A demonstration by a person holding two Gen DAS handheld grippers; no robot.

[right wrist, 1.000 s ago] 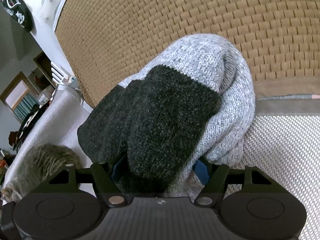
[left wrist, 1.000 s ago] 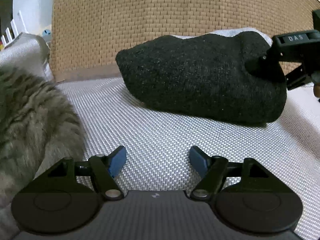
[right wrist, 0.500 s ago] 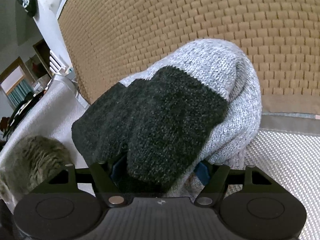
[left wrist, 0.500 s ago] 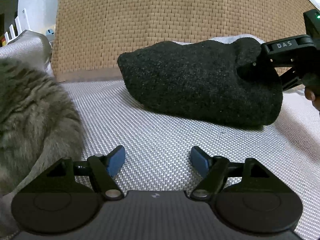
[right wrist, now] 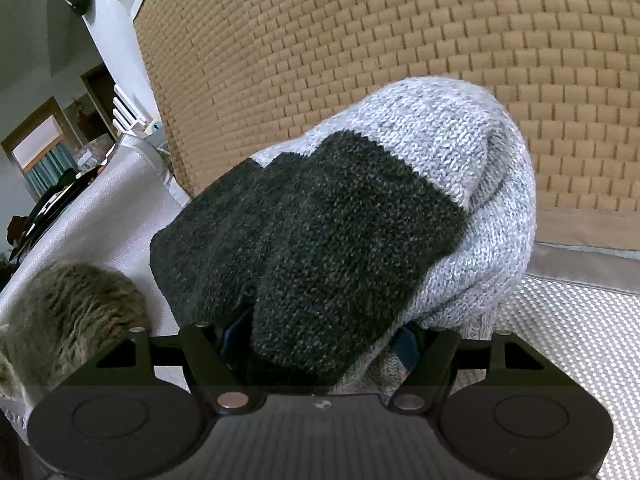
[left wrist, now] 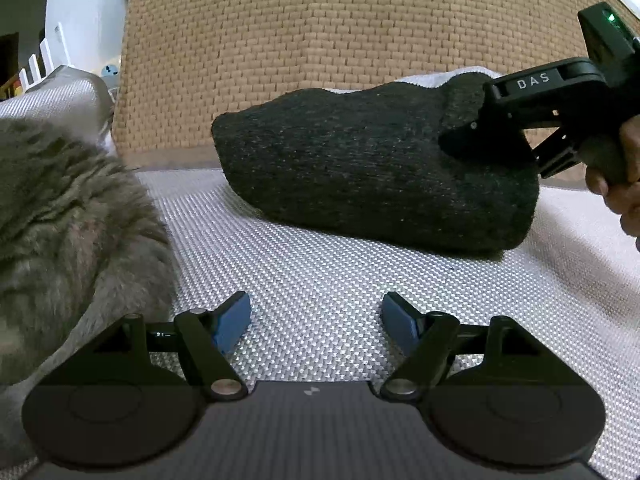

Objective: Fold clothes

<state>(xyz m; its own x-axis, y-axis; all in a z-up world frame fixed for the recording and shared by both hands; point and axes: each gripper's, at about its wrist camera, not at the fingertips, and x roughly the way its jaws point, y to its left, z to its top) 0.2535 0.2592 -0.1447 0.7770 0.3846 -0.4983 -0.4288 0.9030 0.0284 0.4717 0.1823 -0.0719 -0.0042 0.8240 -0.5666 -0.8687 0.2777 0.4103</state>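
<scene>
The right tool point(right wrist: 320, 340) has a thick fold of the dark grey and light grey knitted sweater point(right wrist: 340, 232) between its blue pads point(right wrist: 404, 346). The jaws stand wide because the bundle is so fat. The pads sit against the wool on both sides, so it looks like a grip, probably to carry or turn the folded part. In the left wrist view, this same tool comes in from 3 o'clock, and a hand point(left wrist: 618, 184) holds its handle.

The left tool point(left wrist: 316, 322) is wide open and has nothing in it. Its blue pads point(left wrist: 234, 322) hang just above the silver-white woven sofa seat point(left wrist: 320, 272). It seems to be waiting to help with the next fold.

The sweater lies in a rolled lump on the seat, at 12 to 1 o'clock from the left tool and well apart from it. Its far side rests near the tan woven sofa back point(left wrist: 320, 40), which keeps it from sliding away.

A fluffy grey-brown cat point(left wrist: 68, 224) sits at 9 o'clock, just beside the left tool. It might get in the way.
</scene>
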